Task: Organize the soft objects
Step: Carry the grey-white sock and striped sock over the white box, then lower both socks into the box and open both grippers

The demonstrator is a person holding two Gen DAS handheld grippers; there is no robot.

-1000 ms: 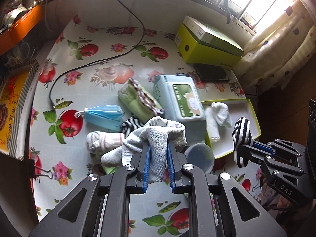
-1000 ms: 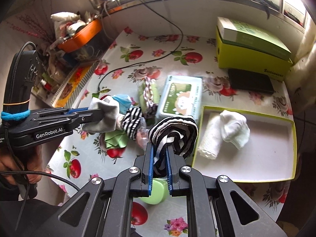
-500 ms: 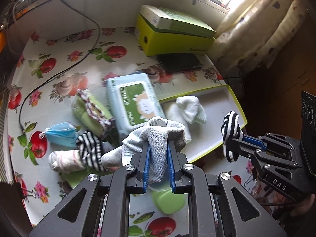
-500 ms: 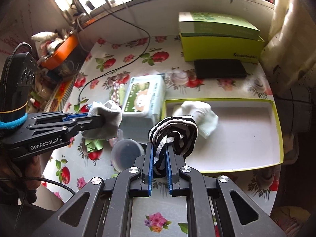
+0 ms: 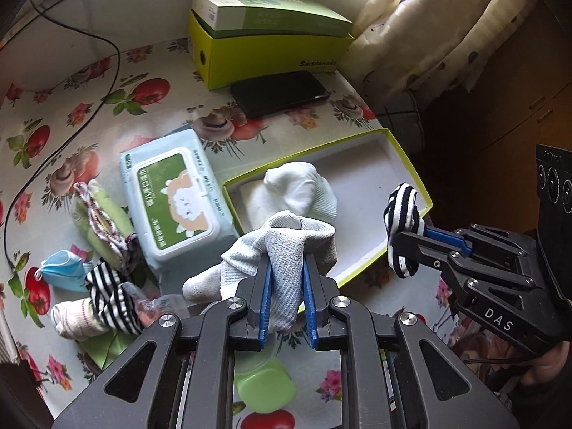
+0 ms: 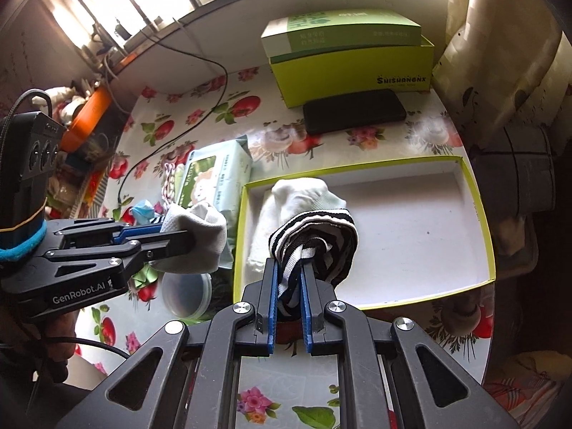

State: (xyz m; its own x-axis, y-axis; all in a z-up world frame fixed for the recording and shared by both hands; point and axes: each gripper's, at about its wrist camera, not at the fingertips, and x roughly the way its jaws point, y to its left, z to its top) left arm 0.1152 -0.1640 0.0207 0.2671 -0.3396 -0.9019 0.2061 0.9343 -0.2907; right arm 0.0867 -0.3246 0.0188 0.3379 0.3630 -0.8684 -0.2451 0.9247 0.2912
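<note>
Both grippers have swung from the sock pile toward the tray (image 6: 479, 214): left gripper (image 5: 285, 286) clenches a grey sock (image 5: 286, 246), right gripper (image 6: 289, 282) a striped sock (image 6: 314, 236), now above the tray beside the white sock (image 6: 296, 193); release seems next.

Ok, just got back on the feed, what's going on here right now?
A person is sorting socks with two handheld grippers. The left gripper is shut on a grey sock, and the right gripper is shut on a black-and-white striped sock. Both are held up near the shallow green-rimmed tray, where a white sock already lies. More soft items, including another striped sock and a blue face mask, wait on the table.
</note>
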